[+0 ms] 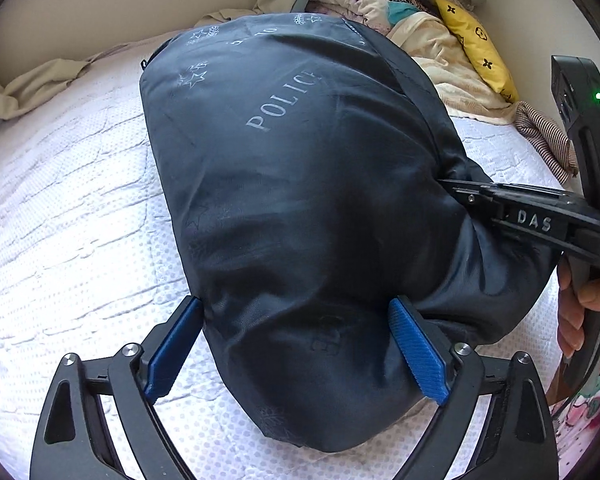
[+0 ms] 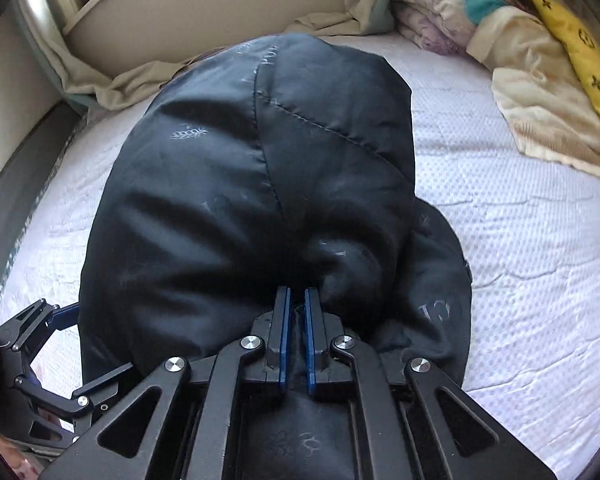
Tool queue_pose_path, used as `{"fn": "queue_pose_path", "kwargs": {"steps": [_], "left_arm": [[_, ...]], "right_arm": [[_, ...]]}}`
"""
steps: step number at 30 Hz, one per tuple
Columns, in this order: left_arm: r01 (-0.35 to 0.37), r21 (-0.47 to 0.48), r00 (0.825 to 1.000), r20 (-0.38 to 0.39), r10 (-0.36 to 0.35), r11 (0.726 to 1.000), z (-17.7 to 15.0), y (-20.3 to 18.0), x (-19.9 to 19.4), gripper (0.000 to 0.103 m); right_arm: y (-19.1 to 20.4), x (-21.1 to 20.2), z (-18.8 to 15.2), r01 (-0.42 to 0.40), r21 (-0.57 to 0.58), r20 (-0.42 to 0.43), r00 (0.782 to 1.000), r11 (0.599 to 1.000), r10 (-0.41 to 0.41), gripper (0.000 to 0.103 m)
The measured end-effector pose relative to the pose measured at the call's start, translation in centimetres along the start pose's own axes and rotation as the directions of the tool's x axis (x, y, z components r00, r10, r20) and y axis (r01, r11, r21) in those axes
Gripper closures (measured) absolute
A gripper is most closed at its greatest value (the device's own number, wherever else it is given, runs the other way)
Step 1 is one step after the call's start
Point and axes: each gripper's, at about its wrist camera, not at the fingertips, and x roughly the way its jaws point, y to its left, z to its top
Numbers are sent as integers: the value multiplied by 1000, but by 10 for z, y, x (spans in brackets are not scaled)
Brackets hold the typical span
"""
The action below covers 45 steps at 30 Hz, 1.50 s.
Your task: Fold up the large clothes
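A large dark navy padded jacket (image 1: 300, 200) printed with "POLICE" and stars lies bunched on the white quilted bed (image 1: 60, 220). My left gripper (image 1: 296, 312) is open, its blue fingers (image 1: 416, 352) straddling the jacket's near end. My right gripper (image 2: 296, 300) is shut on a fold of the jacket (image 2: 240, 180). In the left wrist view the right gripper (image 1: 452, 188) pinches the jacket's right edge. In the right wrist view the left gripper (image 2: 56, 320) shows at the lower left beside the jacket, partly hidden by it.
A pile of folded blankets (image 1: 380, 4) and a yellow patterned pillow (image 1: 480, 48) lie at the bed's far right. Beige cloth (image 1: 40, 84) runs along the wall (image 2: 204, 4). A striped cloth (image 1: 548, 140) lies at the right edge.
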Motion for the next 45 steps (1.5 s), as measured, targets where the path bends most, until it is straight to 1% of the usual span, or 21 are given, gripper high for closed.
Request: {"fn": "queue_pose_path", "kwargs": {"steps": [4, 7, 10, 11, 13, 15, 17, 19, 22, 23, 26, 29, 32, 34, 37, 39, 40, 42, 43, 44, 45], "left_arm": [[-15, 2, 1000, -1, 15, 1000, -1, -1, 7, 5], [-23, 4, 1000, 0, 23, 1000, -1, -3, 10, 4], [-37, 11, 999, 11, 37, 999, 0, -7, 9, 4], [-41, 10, 999, 16, 41, 999, 1, -8, 7, 4], [-50, 21, 998, 32, 49, 999, 2, -13, 0, 9], [-75, 50, 995, 76, 71, 996, 1, -23, -13, 15], [-97, 85, 988, 125, 86, 992, -1, -34, -23, 17], [-78, 113, 985, 162, 59, 990, -2, -43, -30, 17], [-56, 141, 980, 195, 28, 988, -1, -54, -37, 18], [-51, 159, 981, 193, 20, 986, 0, -59, -36, 18], [-110, 197, 984, 161, 79, 974, 0, -65, -20, 18], [-193, 268, 972, 187, 146, 944, -7, -71, -6, 15], [-235, 319, 963, 205, 176, 918, -11, -78, 3, 13], [-230, 330, 964, 203, 169, 915, -14, -77, 12, 13], [-213, 328, 969, 188, 158, 920, -14, -73, 18, 13], [-206, 328, 972, 181, 152, 922, -11, -73, 18, 13], [-201, 325, 973, 178, 149, 924, -10, -72, 18, 13], [-200, 322, 973, 177, 149, 925, -10, -72, 19, 13], [-201, 324, 973, 177, 150, 925, -10, -72, 19, 13], [-205, 327, 972, 179, 153, 923, -10, -73, 20, 13], [-209, 330, 971, 181, 155, 921, -11, -74, 20, 13]], "right_arm": [[4, 13, -3, 42, -47, 3, 999, 998, -41, 103], [6, 20, -6, 48, -63, 2, 999, 997, -48, 103], [6, 27, -9, 62, -85, 23, 998, 994, -60, 103], [5, 27, -10, 62, -78, 25, 998, 995, -60, 103], [1, 27, -9, 48, -54, 26, 999, 997, -47, 103], [-2, 26, -9, 28, -22, 25, 999, 999, -28, 103], [-3, 25, -8, 16, -5, 23, 1000, 1000, -16, 103], [-4, 23, -8, 6, 7, 23, 1000, 1000, -7, 103], [-6, 22, -8, -10, 19, 22, 1000, 1000, 9, 103], [-7, 21, -7, -17, 25, 21, 1000, 1000, 16, 103], [-15, 18, -6, -65, 68, 12, 998, 996, 64, 103], [-27, 20, -4, -141, 150, 4, 990, 979, 142, 103], [-36, 22, -4, -179, 203, -2, 983, 963, 183, 103], [-42, 23, -3, -202, 243, -4, 978, 949, 209, 103], [-51, 20, 0, -246, 306, -8, 965, 920, 261, 103], [-50, 9, 6, -255, 312, -13, 962, 915, 273, 103], [-46, -3, 11, -252, 289, -4, 964, 924, 265, 101], [-33, -26, 18, -223, 207, 32, 975, 953, 221, 87], [-23, -41, 23, -188, 154, 67, 981, 970, 180, 83], [-14, -58, 30, -141, 108, 120, 985, 984, 127, 73], [-6, -70, 40, -105, 77, 162, 983, 992, 92, 66]]}}
